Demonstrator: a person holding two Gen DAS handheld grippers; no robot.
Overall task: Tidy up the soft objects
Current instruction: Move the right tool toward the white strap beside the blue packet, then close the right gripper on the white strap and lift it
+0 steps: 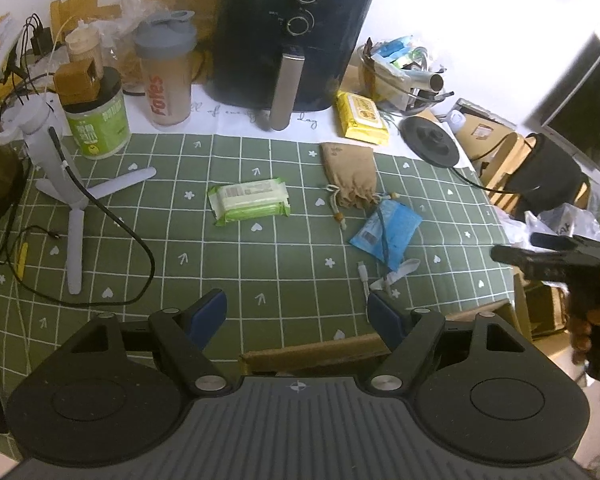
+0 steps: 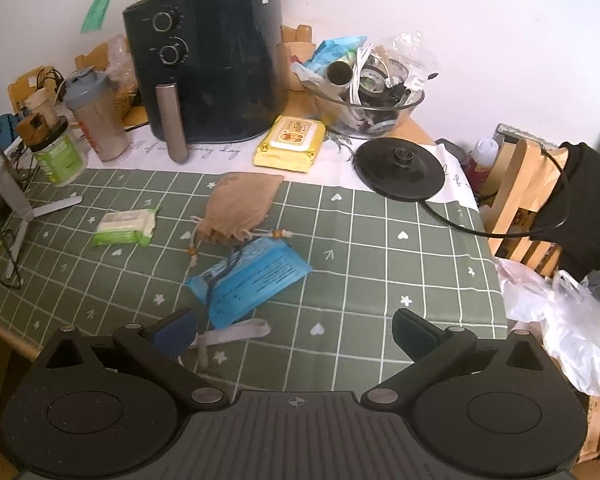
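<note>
- The left gripper (image 1: 297, 312) hangs over the green checked tablecloth (image 1: 220, 264), jaws apart, nothing between them.
- Ahead of it lies a green-and-white wipes packet (image 1: 249, 201); further right, a tan drawstring cloth pouch (image 1: 351, 176) and a blue flat packet (image 1: 386, 230).
- The right gripper (image 2: 294, 330) is also spread and empty, with the blue flat packet (image 2: 252, 280) just ahead on its left.
- Beyond stands a black air fryer (image 2: 212, 64).
</note>
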